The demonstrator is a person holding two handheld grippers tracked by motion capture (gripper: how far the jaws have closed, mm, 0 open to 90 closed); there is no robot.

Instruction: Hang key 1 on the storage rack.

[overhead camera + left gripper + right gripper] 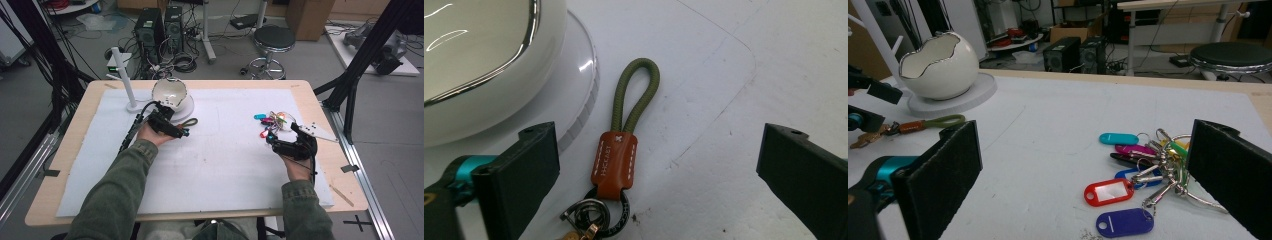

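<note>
olive-green sleeves; black grippers with teal fittings, black cables.

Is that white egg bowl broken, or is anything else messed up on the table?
The egg-shaped bowl has a jagged, silver-edged rim like a cracked shell, but the edge looks neatly finished, so probably made that way. It stands upright on its round white base. The keychain and key tags lie flat; nothing spilled.
</note>
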